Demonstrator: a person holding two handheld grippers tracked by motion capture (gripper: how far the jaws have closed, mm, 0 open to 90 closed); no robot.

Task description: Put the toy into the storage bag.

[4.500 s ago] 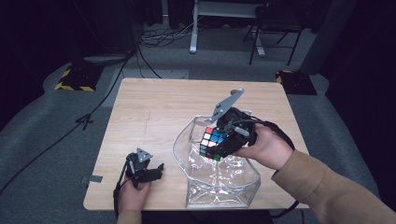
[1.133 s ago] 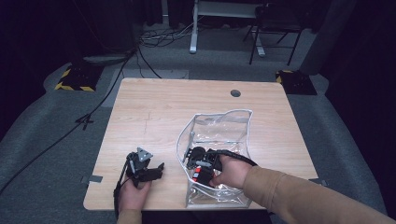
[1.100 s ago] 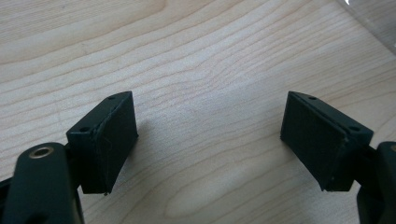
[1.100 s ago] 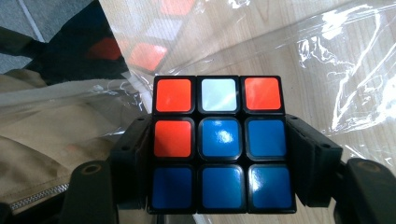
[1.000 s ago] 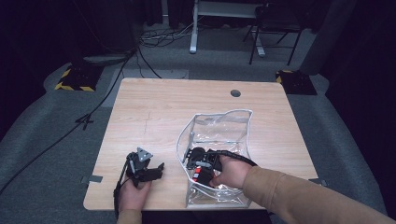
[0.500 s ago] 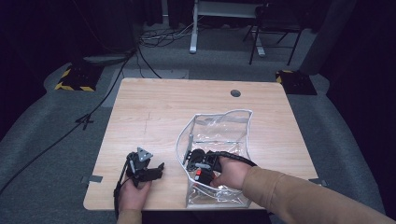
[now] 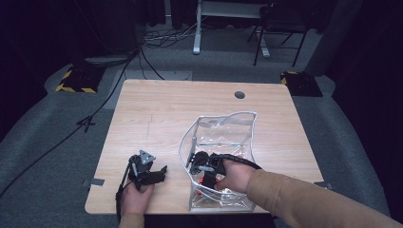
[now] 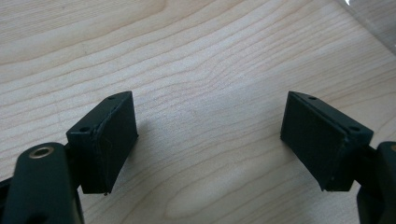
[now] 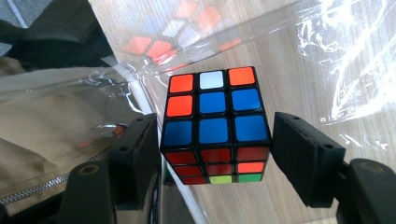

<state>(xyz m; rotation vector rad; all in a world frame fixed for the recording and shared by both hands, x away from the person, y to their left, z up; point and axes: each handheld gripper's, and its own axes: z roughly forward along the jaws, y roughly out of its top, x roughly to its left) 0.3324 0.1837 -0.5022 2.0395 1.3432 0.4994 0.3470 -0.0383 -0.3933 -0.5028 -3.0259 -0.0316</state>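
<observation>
Inside a clear plastic bag (image 7: 223, 142) on the wooden counter (image 7: 157, 114), the right tongs (image 7: 202, 166) are seen from the high view, reaching in with the hand behind them. From that view the puzzle cube is hard to make out: only a red speck shows among the dark gripper parts and the glare of the plastic. In the right gripper view the puzzle cube (image 9: 214, 123) is seen between the two black jaws, its top face showing orange, white and blue squares. The left jaw lies against the cube's side, while a thin gap is seen at the right jaw, so a firm grip cannot be told. The cube's lower edge is partly cut off by the jaws and creased plastic. Near the counter's front edge the left tongs (image 7: 149, 172) are held by the left hand (image 7: 135, 199); in the left gripper view (image 8: 210, 140) they are spread wide over bare wood, with nothing between them.
</observation>
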